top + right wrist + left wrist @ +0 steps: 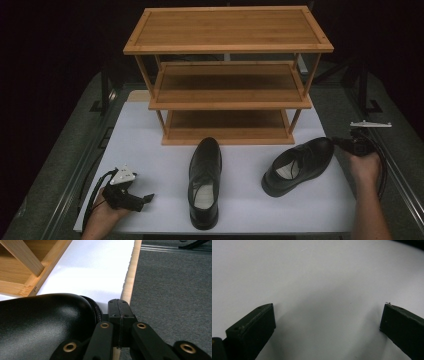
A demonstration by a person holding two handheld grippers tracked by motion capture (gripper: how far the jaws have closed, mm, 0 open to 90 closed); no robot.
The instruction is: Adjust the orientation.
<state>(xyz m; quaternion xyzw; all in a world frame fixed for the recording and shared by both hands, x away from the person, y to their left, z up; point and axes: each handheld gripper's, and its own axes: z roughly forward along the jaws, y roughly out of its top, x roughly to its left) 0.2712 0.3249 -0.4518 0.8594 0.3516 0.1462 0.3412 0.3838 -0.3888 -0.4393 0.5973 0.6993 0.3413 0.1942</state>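
black shoe [204, 182] nearest me lies toe toward the wooden rack [227, 75], in the middle of the white table [145, 145]. left of it my left gripper [142, 200] rests low on the table, jaws apart around nothing. at the right, my right gripper [121, 315], jaws together, sits against the toe of the second shoe [299, 165], which lies angled by the table's right edge. step in hand, as i judge it: nudging that shoe. the next move calls for a steady push toward the rack's bottom shelf [227, 131].
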